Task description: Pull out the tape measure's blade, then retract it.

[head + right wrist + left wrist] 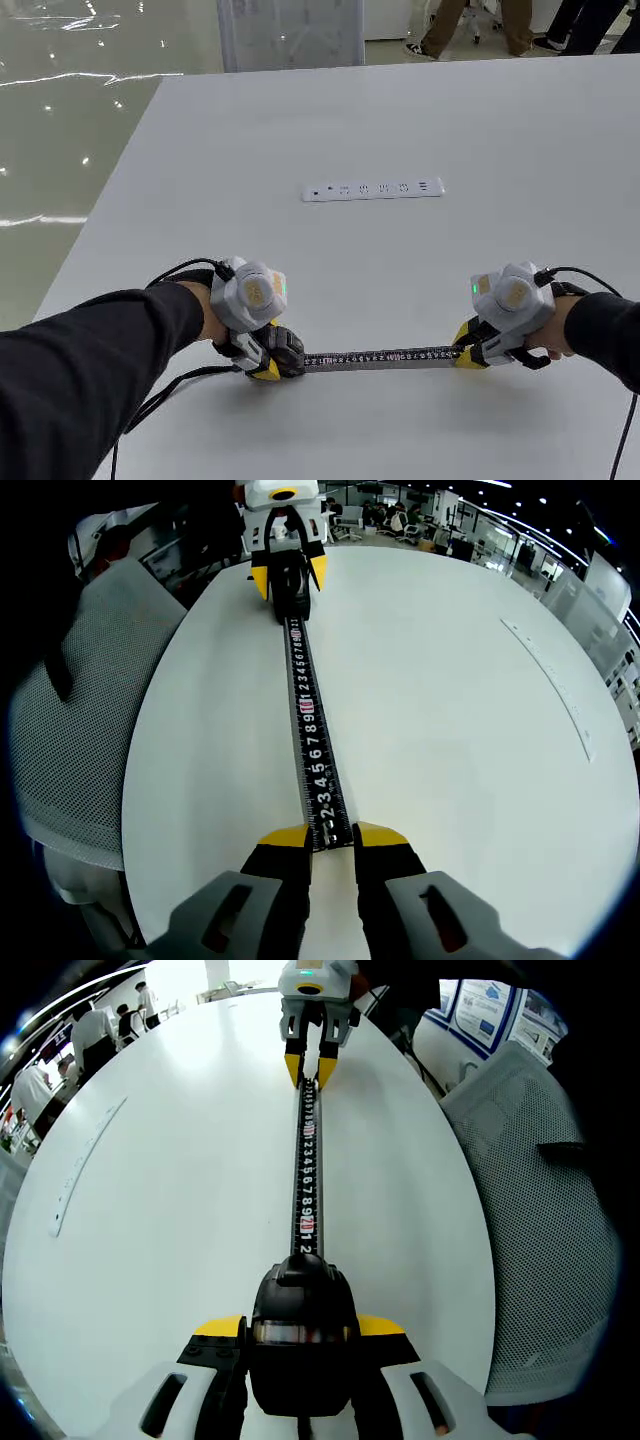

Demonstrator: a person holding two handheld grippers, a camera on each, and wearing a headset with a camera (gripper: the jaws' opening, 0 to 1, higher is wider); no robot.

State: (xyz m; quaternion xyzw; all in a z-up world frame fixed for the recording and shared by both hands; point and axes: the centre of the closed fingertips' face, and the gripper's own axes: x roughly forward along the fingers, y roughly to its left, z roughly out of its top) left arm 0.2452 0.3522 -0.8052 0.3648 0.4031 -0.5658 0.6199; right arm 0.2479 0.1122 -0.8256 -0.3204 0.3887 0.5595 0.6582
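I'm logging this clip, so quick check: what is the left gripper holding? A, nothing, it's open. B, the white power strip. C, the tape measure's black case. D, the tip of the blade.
C: the left gripper view shows the left gripper clamped around the black case, with the blade running out from it to the right gripper, which pinches its far end.

Blade [380, 357] stretches straight across in front of me; open table [450, 120] beyond, power strip [373, 189] well ahead.
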